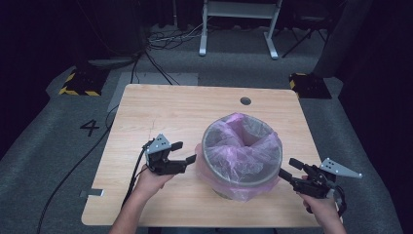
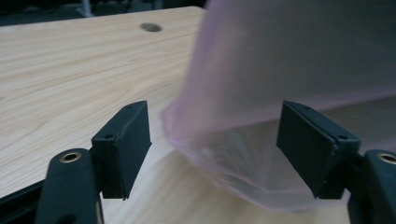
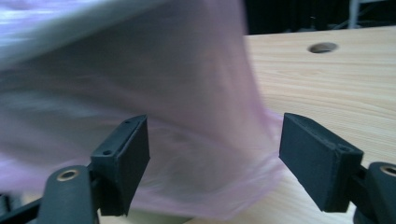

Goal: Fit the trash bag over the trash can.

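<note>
**Ana:** Fingers (image 2: pixel 122 149) on the left gripper (image 1: pixel 181 154) stand apart, and so do the fingers (image 3: pixel 120 163) on the right gripper (image 1: pixel 291 168). Neither pair presses anything. The loose hem of the thin pink translucent plastic bag liner (image 1: pixel 242 146) hangs in front of each pair.

**Ben:** Where is the liner sitting?

**Ana:** Draped over the rim of the round grey bin (image 1: pixel 209 157), which stands on the pale wooden worktop (image 1: pixel 160 112), right of centre, between the two grippers. The hem reaches almost down to the worktop.

**Ben:** Biggest risk first?

**Ana:** The bin itself, I'd say. A sideways knock from either gripper could slide it or tip it.

**Ben:** And next?

**Ana:** The liner. It bunches inward at the far rim, so an uneven pull might drag it off the rim there.

**Ben:** Smallest?

**Ana:** The hem. A finger closing carelessly could snag the thin film and stretch or tear it.
</note>
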The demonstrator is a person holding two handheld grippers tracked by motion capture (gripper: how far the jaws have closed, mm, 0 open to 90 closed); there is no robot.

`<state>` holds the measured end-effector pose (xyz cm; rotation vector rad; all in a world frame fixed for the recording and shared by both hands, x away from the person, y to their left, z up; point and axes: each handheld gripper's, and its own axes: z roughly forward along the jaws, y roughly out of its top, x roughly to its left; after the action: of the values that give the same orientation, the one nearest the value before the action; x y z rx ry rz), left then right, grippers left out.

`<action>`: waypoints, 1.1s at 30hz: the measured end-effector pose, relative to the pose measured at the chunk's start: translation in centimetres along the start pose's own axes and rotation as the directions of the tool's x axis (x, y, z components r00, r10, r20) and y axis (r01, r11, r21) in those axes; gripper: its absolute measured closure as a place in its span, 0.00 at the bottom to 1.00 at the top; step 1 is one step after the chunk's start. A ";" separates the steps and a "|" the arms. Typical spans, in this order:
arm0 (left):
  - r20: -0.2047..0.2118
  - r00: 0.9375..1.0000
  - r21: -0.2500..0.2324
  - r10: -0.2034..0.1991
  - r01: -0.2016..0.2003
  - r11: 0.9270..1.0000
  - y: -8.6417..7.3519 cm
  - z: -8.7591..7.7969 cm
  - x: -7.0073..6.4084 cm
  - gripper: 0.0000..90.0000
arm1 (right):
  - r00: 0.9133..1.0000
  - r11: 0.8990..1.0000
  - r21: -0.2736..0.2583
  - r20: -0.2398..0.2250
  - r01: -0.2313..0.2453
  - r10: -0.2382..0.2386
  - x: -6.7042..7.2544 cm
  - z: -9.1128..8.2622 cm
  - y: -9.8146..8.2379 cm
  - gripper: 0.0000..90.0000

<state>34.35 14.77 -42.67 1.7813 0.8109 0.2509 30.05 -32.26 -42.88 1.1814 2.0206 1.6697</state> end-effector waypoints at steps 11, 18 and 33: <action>0.100 0.991 -0.048 0.093 -0.089 0.995 0.4 -1.0 -4.1 0.25 | 0.990 0.998 -0.015 -0.123 0.062 -0.064 4.0 -0.6 0.2 0.27; 0.134 0.983 -0.061 0.125 -0.118 0.991 0.5 -0.2 -5.2 0.30 | 0.985 0.993 -0.036 -0.130 0.110 -0.114 4.8 -0.3 0.3 0.46; 0.131 0.959 -0.067 0.253 -0.246 0.967 0.3 0.0 -6.2 1.00 | 0.972 0.986 -0.034 -0.164 0.166 -0.169 5.5 0.3 -0.4 1.00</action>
<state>29.83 10.77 -41.06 1.8309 0.4760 0.3063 26.56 -28.12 -41.80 0.8620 2.1292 1.7508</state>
